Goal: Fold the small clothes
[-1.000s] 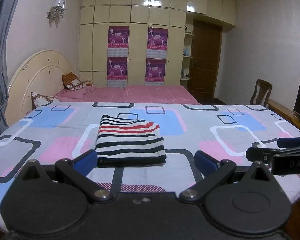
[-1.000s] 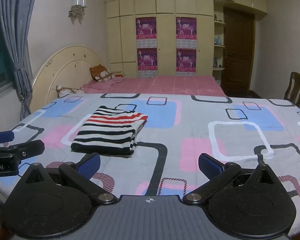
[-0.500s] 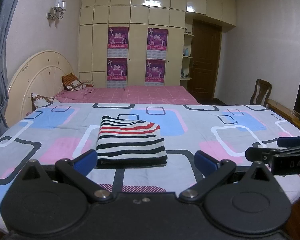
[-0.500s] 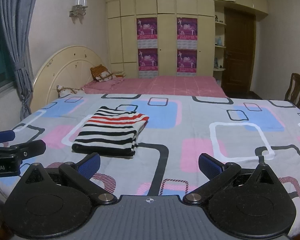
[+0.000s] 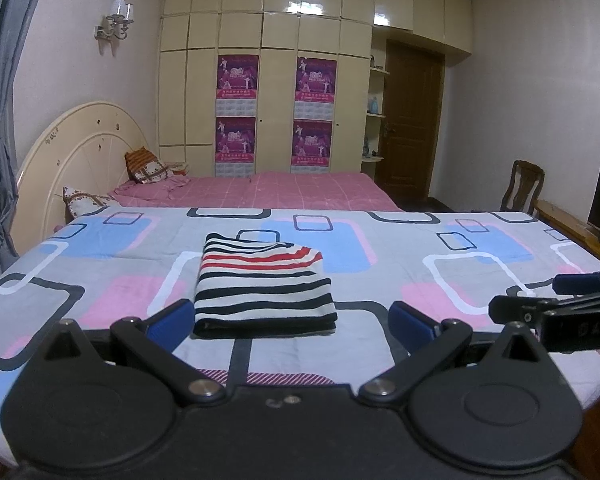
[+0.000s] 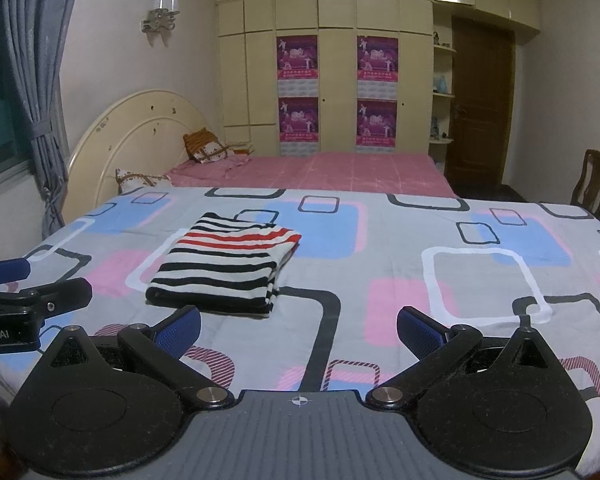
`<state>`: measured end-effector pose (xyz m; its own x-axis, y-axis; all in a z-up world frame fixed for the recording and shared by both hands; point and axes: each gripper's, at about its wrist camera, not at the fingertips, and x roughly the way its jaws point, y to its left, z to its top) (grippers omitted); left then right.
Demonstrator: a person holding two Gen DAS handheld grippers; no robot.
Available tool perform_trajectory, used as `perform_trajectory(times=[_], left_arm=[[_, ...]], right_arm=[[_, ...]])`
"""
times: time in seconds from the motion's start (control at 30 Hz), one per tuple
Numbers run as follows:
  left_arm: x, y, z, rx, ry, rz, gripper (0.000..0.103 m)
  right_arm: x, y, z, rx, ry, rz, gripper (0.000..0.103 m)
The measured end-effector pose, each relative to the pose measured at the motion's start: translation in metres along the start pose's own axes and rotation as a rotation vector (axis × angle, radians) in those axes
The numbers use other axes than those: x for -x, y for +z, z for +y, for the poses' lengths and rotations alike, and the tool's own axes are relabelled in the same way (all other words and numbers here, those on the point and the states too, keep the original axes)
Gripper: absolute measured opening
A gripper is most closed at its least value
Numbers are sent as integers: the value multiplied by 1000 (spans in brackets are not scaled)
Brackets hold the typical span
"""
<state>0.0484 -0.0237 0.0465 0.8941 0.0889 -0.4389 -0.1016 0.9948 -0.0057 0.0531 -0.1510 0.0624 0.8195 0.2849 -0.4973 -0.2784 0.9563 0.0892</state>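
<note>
Room: cream panelled wardrobe (image 5: pixel 268 92) with four purple posters, brown door, curved headboard, grey curtain.
Bed cover (image 5: pixel 400 280): smooth cloth, grey with pink and blue blocks and rounded dark outlines.
Striped garment (image 5: pixel 262 282): soft knit, black, white and red bands, folded to a thick rectangle; just beyond left tongs (image 5: pixel 292 322), ahead-left of right tongs (image 6: pixel 298 330).
Tongs: both released, blue ribbed pads spread wide, grasping nothing.

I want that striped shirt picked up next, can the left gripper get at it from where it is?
Probably yes: the left gripper is open, facing the folded striped shirt, with only bedsheet between.
</note>
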Motion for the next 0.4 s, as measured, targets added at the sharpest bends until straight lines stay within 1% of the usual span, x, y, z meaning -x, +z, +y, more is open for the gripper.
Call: perform_trajectory(times=[0.1,0.4], left_arm=[[0,0,2,5,-13,-2,103],[0,1,0,-6,-10,-5,103]], right_arm=[[0,0,0,1,1,-3,103],[-1,3,-2,7,14,-4,103]])
